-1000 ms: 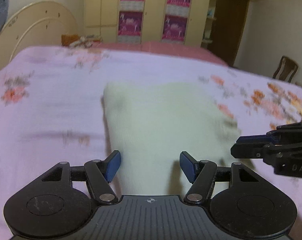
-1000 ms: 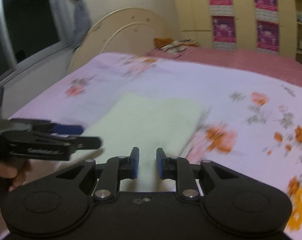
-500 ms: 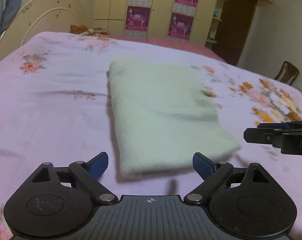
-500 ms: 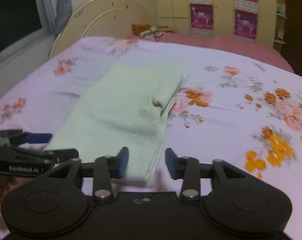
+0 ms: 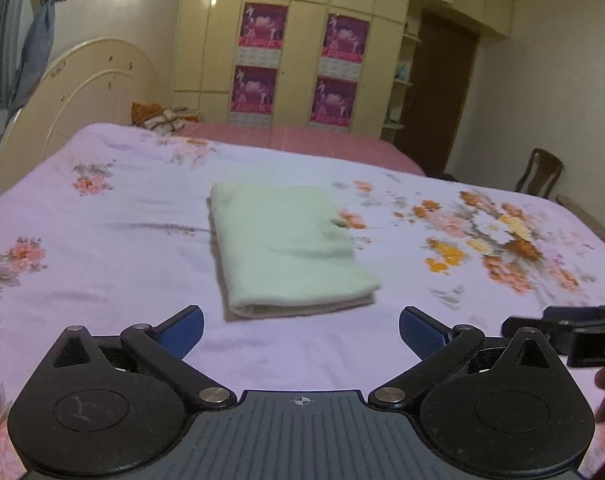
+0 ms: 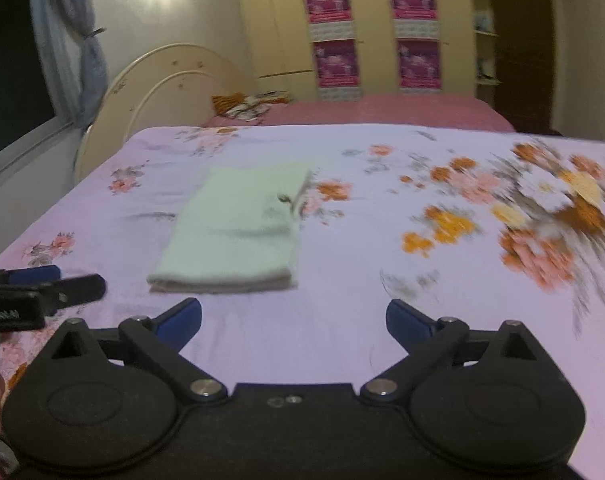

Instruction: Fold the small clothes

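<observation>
- The pale green garment (image 5: 288,248) lies folded into a compact oblong on the bed (image 5: 102,248), about midway across the floral bedspread and on the near side of the cream headboard (image 5: 82,100). It sits flat, with stacked layers showing along its near edge.
- Judged from this, the fold looks finished and the step in hand is letting go and backing off. Neither tool touches the cloth.
- The left tongs (image 5: 300,330) are released, blue pads spread wide with bare bedspread between them, just short of the garment's near edge. In the right wrist view they show as a dark shape to the garment's left.
- The right tongs (image 6: 293,320) are likewise released and hold nothing, also short of the near edge.
- The next move probably calls for either leaving the bundle be or pinching both near corners for one more fold. The layers would need gripping together so the top one does not slide.
- The garment looks soft, matte and slightly fuzzy, perhaps knit or terry. A small dark mark or tag sits at its right edge, too small to identify.
- The bedspread is smooth lilac fabric printed with orange and pink flowers, faintly creased beside the garment's left edge.
</observation>
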